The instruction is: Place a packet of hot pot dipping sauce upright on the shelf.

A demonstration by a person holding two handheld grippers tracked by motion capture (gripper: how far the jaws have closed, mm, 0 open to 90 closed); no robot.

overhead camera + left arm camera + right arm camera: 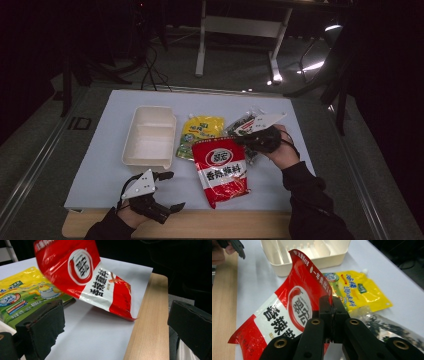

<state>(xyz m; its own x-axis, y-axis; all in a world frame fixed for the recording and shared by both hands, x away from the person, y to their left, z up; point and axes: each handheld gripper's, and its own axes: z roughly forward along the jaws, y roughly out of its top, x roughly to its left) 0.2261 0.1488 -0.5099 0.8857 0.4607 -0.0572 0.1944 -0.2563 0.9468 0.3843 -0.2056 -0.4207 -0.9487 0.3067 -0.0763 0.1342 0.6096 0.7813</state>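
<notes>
- I see a dim room beyond the counter [300, 225]: dark floor, the white legs of another table [202, 45] at the back, cables trailing on the floor, and bright glints off metal at the far right.
- The counter shows a pale wood edge on my near side; a large white sheet [100, 165] covers most of it and carries everything.
- On the sheet's left half sits a cream plastic tray [149, 136] with a divider inside, empty as far as I can see.
- The red seasoning pouch [221, 171] is the largest packet: it hangs tilted just right of the tray, its top corner lifted off the sheet, its lower end near the wood edge.
- Behind it a yellow sauce pouch [201, 131] with a spout lies flat, just beside the tray.
- To its right lies a clear bag of dark dried bits [240, 125], partly under my right hand.
- My right gripper [331, 315] has its fingers clamped together on the red pouch's upper edge.
- My left gripper [172, 190] rests by the near left edge, fingers wide apart, holding nothing.
</notes>
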